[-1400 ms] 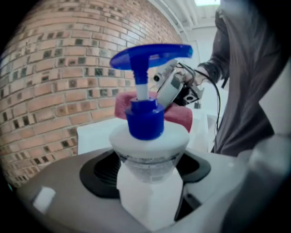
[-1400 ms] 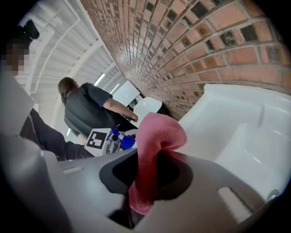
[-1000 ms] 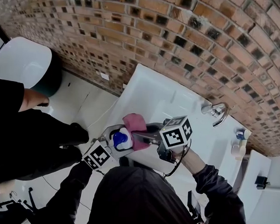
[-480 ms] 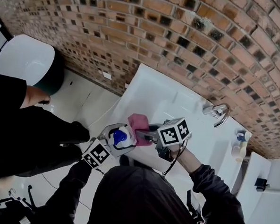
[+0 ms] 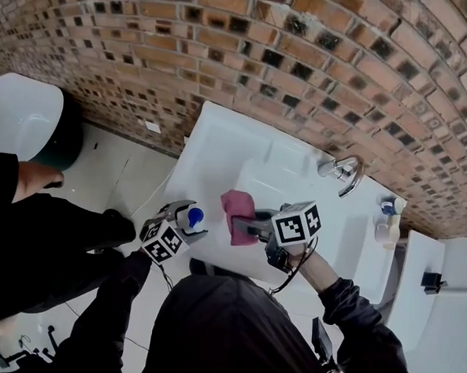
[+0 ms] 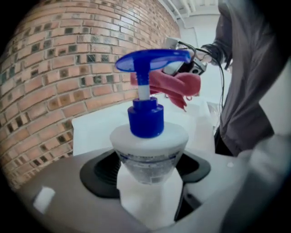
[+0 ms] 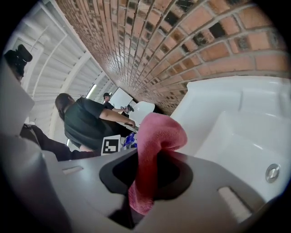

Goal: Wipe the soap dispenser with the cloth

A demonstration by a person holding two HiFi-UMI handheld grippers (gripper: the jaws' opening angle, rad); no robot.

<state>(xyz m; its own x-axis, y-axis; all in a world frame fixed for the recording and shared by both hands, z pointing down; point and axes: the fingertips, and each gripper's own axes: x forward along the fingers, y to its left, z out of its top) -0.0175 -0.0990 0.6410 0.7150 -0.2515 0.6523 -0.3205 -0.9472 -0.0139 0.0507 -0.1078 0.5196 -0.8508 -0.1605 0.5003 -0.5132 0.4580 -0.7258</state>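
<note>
The left gripper (image 5: 189, 221) clamps the dispenser (image 6: 149, 150) upright by its clear body, blue pump on top, by the sink's (image 5: 220, 149) near left corner, while the right gripper (image 5: 245, 227) pinches the pink cloth (image 7: 152, 150) close beside the pump, not touching.

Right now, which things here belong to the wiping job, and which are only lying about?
For the job:
soap dispenser
pink cloth

Only lying about:
tap
small bottles on the rim of the sink
</note>
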